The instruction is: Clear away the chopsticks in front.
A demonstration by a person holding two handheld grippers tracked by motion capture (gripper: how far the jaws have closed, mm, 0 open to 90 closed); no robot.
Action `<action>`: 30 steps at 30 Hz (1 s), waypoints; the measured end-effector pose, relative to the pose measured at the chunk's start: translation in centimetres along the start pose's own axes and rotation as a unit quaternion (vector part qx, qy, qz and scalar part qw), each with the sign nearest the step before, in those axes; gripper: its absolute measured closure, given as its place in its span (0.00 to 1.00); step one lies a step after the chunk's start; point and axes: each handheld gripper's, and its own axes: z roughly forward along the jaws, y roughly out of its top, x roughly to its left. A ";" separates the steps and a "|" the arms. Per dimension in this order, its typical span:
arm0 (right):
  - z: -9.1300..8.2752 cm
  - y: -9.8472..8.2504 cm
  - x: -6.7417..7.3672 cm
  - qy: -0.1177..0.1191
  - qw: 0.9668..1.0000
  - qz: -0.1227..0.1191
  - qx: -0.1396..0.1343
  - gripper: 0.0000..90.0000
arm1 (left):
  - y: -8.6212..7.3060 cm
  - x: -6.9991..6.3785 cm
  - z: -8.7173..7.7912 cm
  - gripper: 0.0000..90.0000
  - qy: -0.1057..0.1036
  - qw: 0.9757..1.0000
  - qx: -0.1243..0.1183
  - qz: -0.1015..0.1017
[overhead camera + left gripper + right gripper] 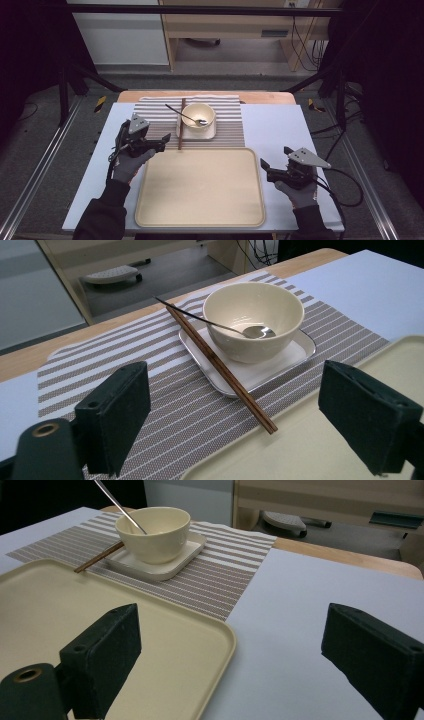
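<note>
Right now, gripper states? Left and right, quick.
Left gripper: open, holding nothing, by the brown wooden chopsticks.
Right gripper: open, holding nothing, beside the beige plastic tray.

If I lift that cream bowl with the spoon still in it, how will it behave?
The cream bowl looks glazed, so probably stiff but slippery and breakable. The thin metal spoon only leans on its rim, so it would likely slide or rattle if the bowl tilts. The small white square plate underneath should stay behind.

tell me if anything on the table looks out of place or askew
Only the chopsticks look askew: they rest propped on the edge of the small white plate beside the bowl, far ends raised. Nothing is spilled or damaged; the spoon sits in the bowl.
</note>
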 end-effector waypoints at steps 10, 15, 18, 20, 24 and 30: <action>0.0 0.0 0.0 -0.002 1.000 0.001 -0.001 0.10 | -0.1 0.0 4.6 0.21 0.008 0.999 0.031 0.000; 0.0 0.0 0.0 -0.003 1.000 0.000 0.003 0.10 | -0.2 0.0 6.7 0.28 0.008 0.999 0.048 -0.001; 0.1 0.0 0.0 -0.002 1.000 0.000 0.003 0.10 | -0.2 0.0 7.3 0.33 0.008 0.999 0.050 0.001; 0.1 0.0 0.0 -0.002 1.000 0.000 0.003 0.10 | -0.3 0.1 8.0 0.37 0.008 0.998 0.056 -0.003; 0.2 0.0 0.1 -0.001 1.000 -0.001 0.008 0.10 | -0.4 0.5 9.3 0.45 0.014 0.997 0.072 0.000; 0.2 0.0 0.0 -0.002 1.000 0.001 0.008 0.10 | -0.8 0.8 10.7 0.52 0.013 0.996 0.084 -0.004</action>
